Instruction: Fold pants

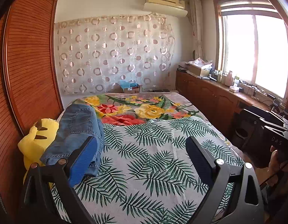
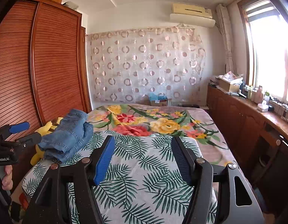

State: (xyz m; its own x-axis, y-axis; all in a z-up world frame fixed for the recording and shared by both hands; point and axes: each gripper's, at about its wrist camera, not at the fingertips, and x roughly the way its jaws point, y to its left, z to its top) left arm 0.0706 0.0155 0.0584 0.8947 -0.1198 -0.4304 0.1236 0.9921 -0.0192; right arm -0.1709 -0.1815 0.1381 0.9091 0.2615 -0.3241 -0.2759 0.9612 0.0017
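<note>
while both grippers gape empty, jeans (image 1: pixel 76 130) folded, long axis front-to-back

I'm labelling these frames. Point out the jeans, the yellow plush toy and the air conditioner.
jeans (image 2: pixel 69 136), right wrist view, middle of the denim.
yellow plush toy (image 1: pixel 36 140), left wrist view, body.
air conditioner (image 1: pixel 165 1), left wrist view, front panel.

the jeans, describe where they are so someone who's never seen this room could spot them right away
Start at the bed with the palm-leaf cover, and go to its side by the slatted wooden wardrobe. The jeans lie bunched there, against a yellow plush toy. They are the only blue denim on the bed.
</note>
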